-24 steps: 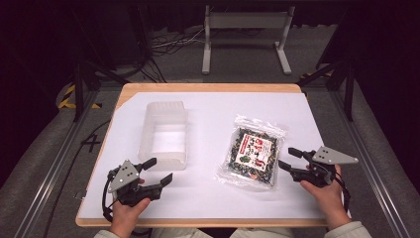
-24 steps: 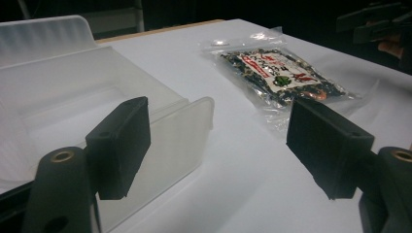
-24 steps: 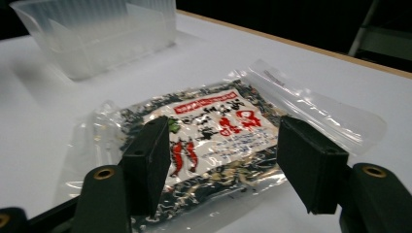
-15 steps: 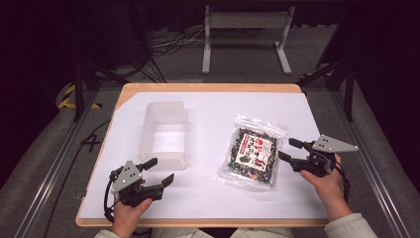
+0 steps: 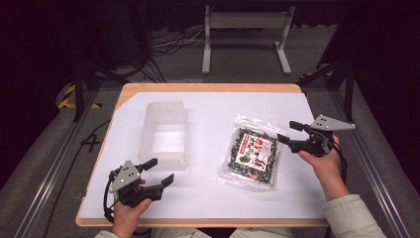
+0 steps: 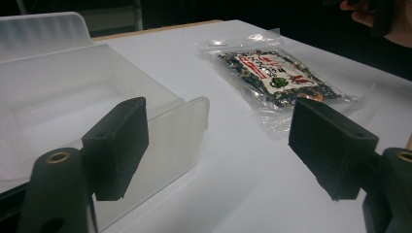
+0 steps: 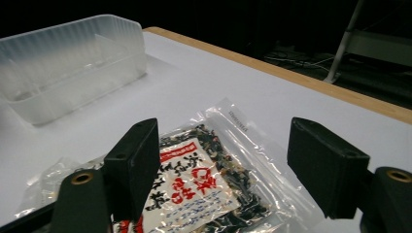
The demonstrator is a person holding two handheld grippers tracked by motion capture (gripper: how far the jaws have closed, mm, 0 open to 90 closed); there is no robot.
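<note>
A clear packet of dark dried food lies flat on the white table, right of the middle. The right gripper hovers at its right edge, jaws wide apart and empty. A frosted plastic tub stands to the packet's left, with the left gripper just in front of it, also open and holding nothing.
</note>
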